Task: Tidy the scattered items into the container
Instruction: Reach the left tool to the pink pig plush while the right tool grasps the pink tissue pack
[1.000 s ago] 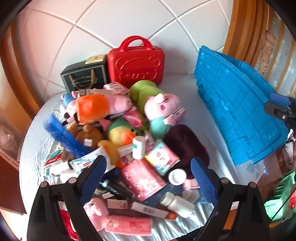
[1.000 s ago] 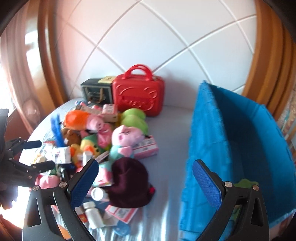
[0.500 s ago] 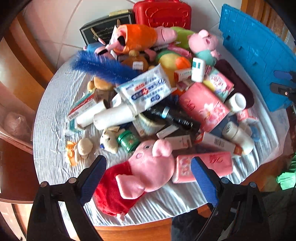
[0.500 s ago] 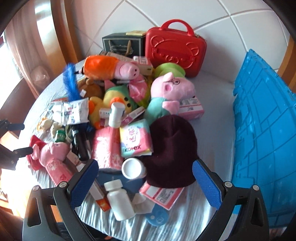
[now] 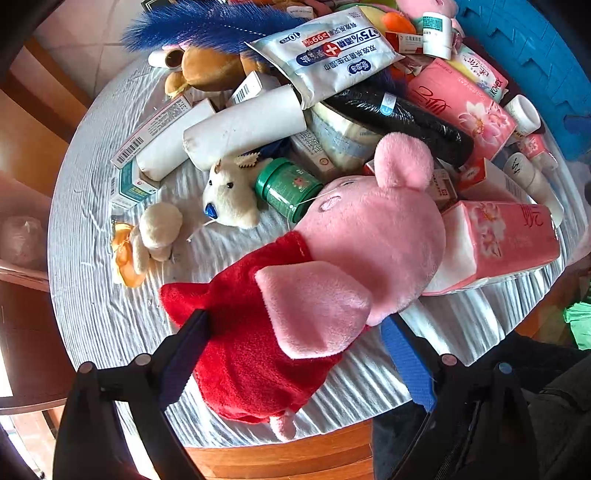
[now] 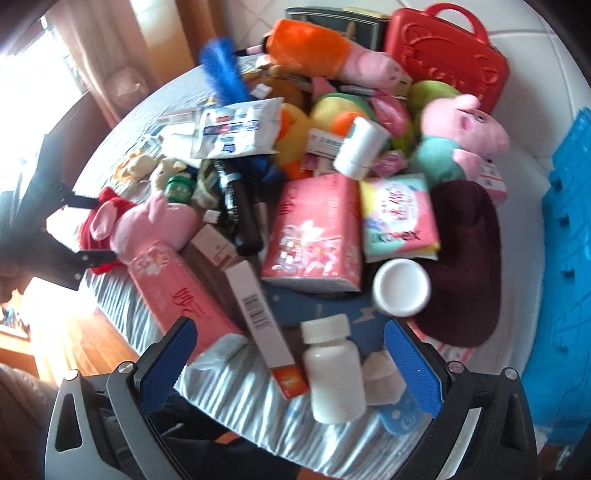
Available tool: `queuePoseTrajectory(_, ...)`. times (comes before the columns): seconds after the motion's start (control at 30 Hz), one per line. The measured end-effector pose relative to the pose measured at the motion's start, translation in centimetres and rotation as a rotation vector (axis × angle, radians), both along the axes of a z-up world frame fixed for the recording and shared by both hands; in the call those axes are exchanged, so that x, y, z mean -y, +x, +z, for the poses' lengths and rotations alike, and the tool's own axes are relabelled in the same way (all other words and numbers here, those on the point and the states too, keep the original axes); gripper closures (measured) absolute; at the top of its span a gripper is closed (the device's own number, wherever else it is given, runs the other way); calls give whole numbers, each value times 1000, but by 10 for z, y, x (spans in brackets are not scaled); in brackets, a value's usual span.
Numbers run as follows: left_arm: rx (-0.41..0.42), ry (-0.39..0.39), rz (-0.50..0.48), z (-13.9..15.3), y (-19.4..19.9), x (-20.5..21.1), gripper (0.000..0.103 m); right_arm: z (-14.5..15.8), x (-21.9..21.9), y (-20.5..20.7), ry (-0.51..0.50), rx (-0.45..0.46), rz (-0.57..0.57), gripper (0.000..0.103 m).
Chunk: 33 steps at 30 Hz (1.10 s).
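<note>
A heap of toys, boxes and bottles covers a round table with a white ribbed cloth point(image 5: 96, 295). My left gripper point(image 5: 295, 332) is open, its blue pads on either side of a pink pig plush in a red dress point(image 5: 288, 332), which lies at the table's near edge; it also shows in the right wrist view point(image 6: 147, 221). My right gripper point(image 6: 291, 343) is open above a white pill bottle point(image 6: 332, 373) and a long white carton point(image 6: 258, 317). The blue crate point(image 6: 569, 258) stands at the right.
A red case point(image 6: 447, 55) and a dark box point(image 6: 332, 18) stand at the back. Pink tissue packs point(image 5: 506, 243), a maroon hat point(image 6: 465, 258), a white jar point(image 6: 400, 288) and a green jar point(image 5: 291, 186) lie in the heap. The wooden table rim point(image 5: 277, 454) is close below.
Both grippers have tilted down and come in low over the near side of the heap. The left gripper has closed in around the pink pig plush.
</note>
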<state>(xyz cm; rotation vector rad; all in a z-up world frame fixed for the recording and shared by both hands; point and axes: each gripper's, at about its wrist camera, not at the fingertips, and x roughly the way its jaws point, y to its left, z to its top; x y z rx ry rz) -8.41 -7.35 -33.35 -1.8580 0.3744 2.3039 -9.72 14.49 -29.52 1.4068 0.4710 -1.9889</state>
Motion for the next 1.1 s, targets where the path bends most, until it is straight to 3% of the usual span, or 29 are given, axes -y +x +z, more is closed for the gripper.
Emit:
queuePoseTrajectory(0.17, -15, -67, -55, -17, -9, -3, 3, -18, 45, 16, -6, 35, 162, 0)
queuePoseTrajectory(0.3, -19, -87, -39, -30, -23, -1, 1, -37, 71, 23, 24, 58, 234, 0)
queuePoseTrajectory(0.6, -10, -144, 14, -53, -44, 0, 1, -77, 93, 29, 95, 81, 290, 0)
queuePoseTrajectory(0.9, -10, -126, 33, -53, -42, 2, 1, -85, 99, 32, 114, 12, 307, 5)
queuePoseTrajectory(1.0, -9, -123, 39, -52, -41, 2, 1, -84, 102, 37, 114, -13, 331, 15)
queuePoseTrajectory(1.1, -8, -123, 41, -51, -40, 2, 1, -83, 106, 42, 112, -21, 360, 33)
